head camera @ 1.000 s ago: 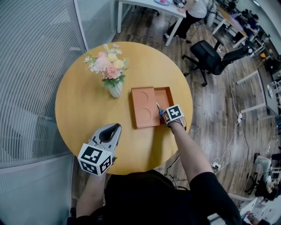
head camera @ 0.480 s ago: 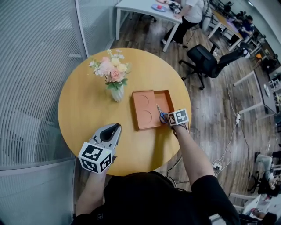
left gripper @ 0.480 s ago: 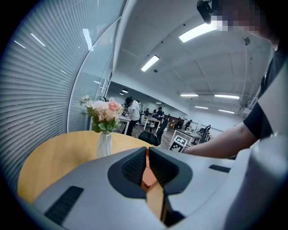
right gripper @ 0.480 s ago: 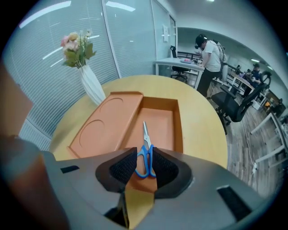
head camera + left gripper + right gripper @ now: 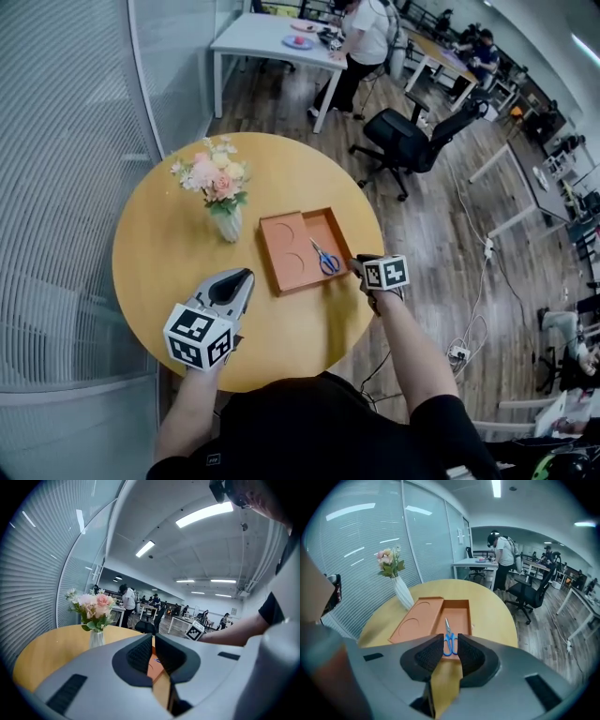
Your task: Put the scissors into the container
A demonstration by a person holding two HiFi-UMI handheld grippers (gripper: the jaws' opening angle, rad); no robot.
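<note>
Scissors point(image 5: 326, 259) flat inside deep half of container point(image 5: 281, 246). Right hand-held gripper point(image 5: 358, 265) just beside near wall, jaws slightly apart and empty, consistent with release. Left hand-held gripper point(image 5: 241, 276) closed on nothing, parked aside above desk point(image 5: 159, 234).

- The scissors' point(image 5: 447, 635) handle loops were partly hidden behind the right gripper point(image 5: 450, 641) in its own view.
- The left gripper point(image 5: 153, 651) covered the container point(image 5: 152, 666) except an orange sliver; the scissors could not be made out there.
- The person's torso hid the surface's point(image 5: 159, 244) near edge.
</note>
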